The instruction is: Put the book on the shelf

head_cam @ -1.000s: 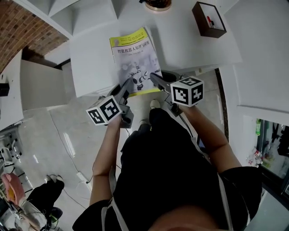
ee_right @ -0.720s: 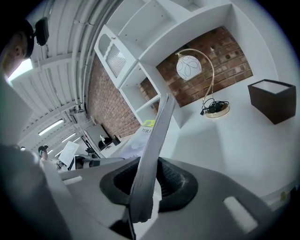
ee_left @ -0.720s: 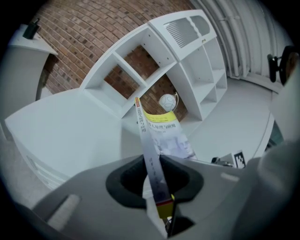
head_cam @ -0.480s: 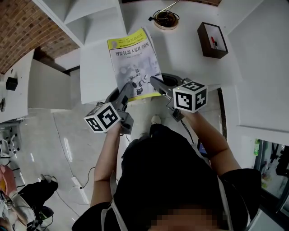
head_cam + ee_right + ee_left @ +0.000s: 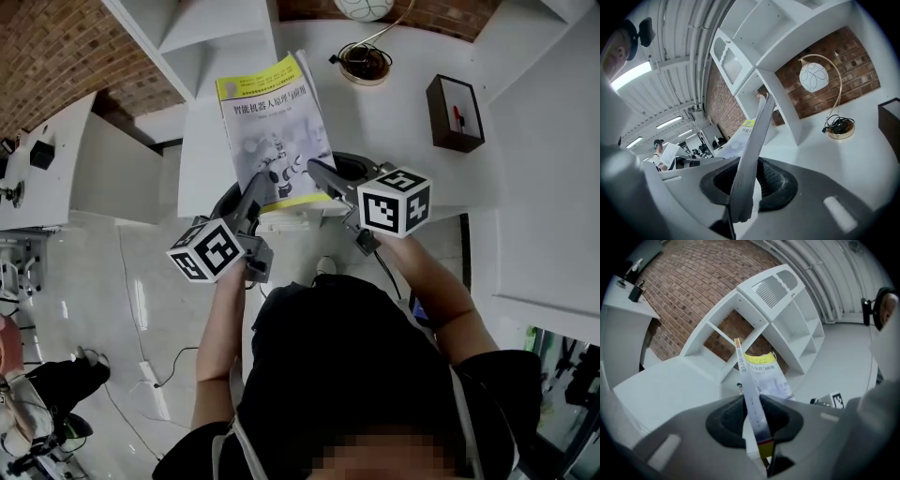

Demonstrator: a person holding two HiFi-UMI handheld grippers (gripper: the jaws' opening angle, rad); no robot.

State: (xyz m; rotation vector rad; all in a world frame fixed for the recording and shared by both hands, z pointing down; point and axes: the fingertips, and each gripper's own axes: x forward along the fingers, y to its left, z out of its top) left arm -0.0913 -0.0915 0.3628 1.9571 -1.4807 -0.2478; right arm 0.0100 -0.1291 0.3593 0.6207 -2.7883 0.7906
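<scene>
A thin book (image 5: pixel 272 136) with a yellow-edged cover and grey robot artwork is held in the air above the white desk (image 5: pixel 403 122), facing up. My left gripper (image 5: pixel 255 195) is shut on its near left edge, where the book (image 5: pixel 752 394) runs edge-on between the pads. My right gripper (image 5: pixel 319 176) is shut on the near right edge of the book (image 5: pixel 752 140). The white shelf unit (image 5: pixel 759 310) with open compartments stands ahead against the brick wall, also seen as the shelf (image 5: pixel 202 37) at the top left of the head view.
On the desk stand a lamp with a round gold base (image 5: pixel 364 64) and white globe (image 5: pixel 813 76), and a dark brown box (image 5: pixel 456 112). A second white table (image 5: pixel 47 178) lies left. A person's legs (image 5: pixel 52 412) show at the lower left floor.
Both grippers have lifted the book higher and carried it further from the body, toward the shelf. The desk and floor look further below than before.
</scene>
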